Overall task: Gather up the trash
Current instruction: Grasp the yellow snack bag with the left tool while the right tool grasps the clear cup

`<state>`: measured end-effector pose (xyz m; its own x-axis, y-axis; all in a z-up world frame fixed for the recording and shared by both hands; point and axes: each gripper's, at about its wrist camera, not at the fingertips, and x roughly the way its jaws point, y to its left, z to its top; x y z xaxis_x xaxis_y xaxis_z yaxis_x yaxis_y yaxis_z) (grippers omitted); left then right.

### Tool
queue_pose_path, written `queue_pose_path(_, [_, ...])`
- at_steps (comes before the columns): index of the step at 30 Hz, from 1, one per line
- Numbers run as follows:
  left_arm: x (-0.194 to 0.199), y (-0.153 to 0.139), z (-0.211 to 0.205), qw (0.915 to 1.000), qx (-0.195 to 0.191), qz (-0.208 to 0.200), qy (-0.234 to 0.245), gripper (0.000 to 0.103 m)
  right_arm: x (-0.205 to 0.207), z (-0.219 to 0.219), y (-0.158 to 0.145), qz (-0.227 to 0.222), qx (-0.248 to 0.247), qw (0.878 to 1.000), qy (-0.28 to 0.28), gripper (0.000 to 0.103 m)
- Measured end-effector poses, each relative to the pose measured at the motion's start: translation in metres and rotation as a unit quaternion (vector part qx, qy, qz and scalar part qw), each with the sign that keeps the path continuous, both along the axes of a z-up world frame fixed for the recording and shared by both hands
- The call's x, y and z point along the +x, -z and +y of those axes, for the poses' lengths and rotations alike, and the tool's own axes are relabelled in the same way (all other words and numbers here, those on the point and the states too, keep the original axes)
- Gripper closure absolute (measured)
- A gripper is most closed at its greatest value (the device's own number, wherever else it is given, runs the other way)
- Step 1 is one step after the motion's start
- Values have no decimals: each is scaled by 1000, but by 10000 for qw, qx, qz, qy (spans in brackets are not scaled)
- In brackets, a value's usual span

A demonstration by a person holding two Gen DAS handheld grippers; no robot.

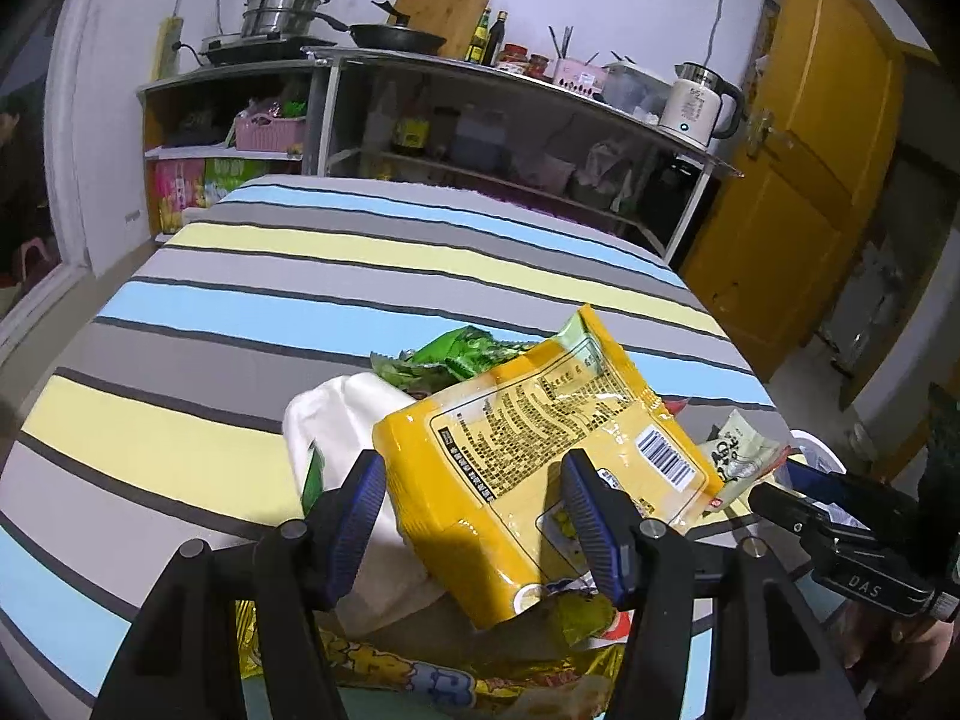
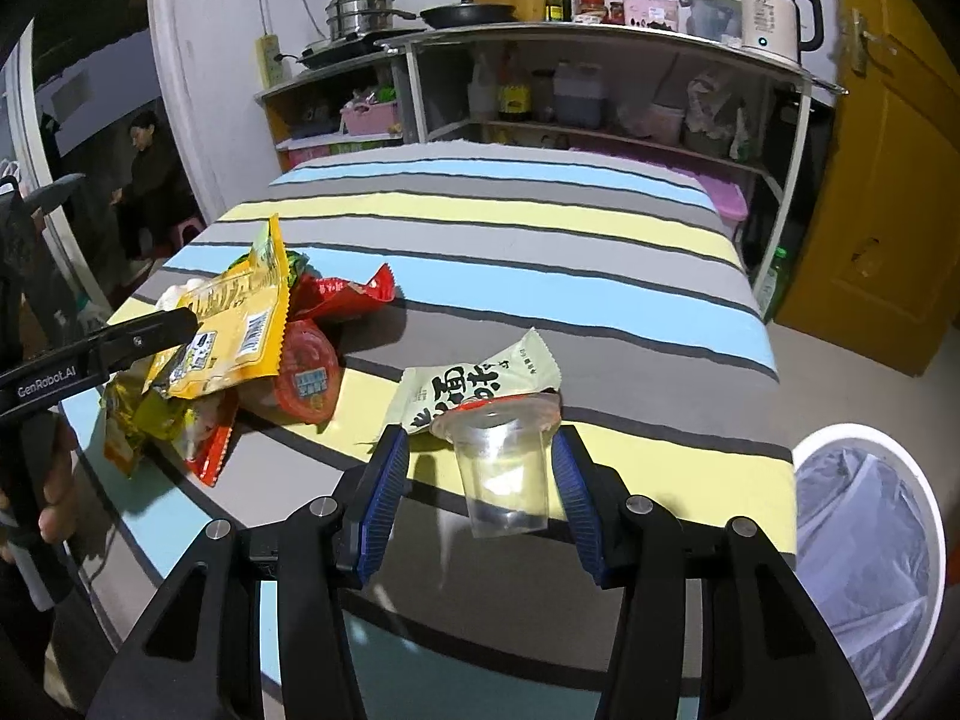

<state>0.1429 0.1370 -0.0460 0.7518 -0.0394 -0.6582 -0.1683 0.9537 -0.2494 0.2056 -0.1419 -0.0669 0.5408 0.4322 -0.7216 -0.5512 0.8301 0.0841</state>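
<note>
A pile of wrappers lies on the striped table (image 1: 240, 312). My left gripper (image 1: 474, 474) is open, its jaws on either side of a yellow snack bag (image 1: 540, 438) that tilts up from the pile; whether the pads touch it I cannot tell. Under the bag lie a white cloth (image 1: 342, 414) and a green wrapper (image 1: 462, 354). My right gripper (image 2: 480, 450) is open around a clear plastic cup (image 2: 504, 468) with a red-edged peeled lid. A pale green wrapper (image 2: 480, 378) lies just behind the cup. The yellow bag (image 2: 240, 318) and left gripper arm (image 2: 120, 342) show at left.
A white bin with a clear liner (image 2: 870, 540) stands at the table's right edge. A red wrapper (image 2: 342, 291) and a red-lidded cup (image 2: 309, 378) lie beside the pile. Kitchen shelves (image 2: 600, 120) with a kettle (image 2: 774, 12) stand behind the table, a yellow door (image 2: 888, 180) at right.
</note>
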Motion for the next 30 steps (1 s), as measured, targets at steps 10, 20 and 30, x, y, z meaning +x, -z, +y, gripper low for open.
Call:
queue_pose_path(10, [4, 1, -9, 9999, -50, -46, 118, 39, 11, 1, 9, 259, -126, 9995, 92, 52])
queue_pose_path(20, [2, -3, -27, 9991, 58, -164, 385, 74, 10, -1, 8, 213, -67, 9997, 106, 72])
queue_pose_path(30, [-1, -6, -40, 9978, 65, -160, 646, 95, 2, -8, 3, 148, 7, 9998, 144, 73])
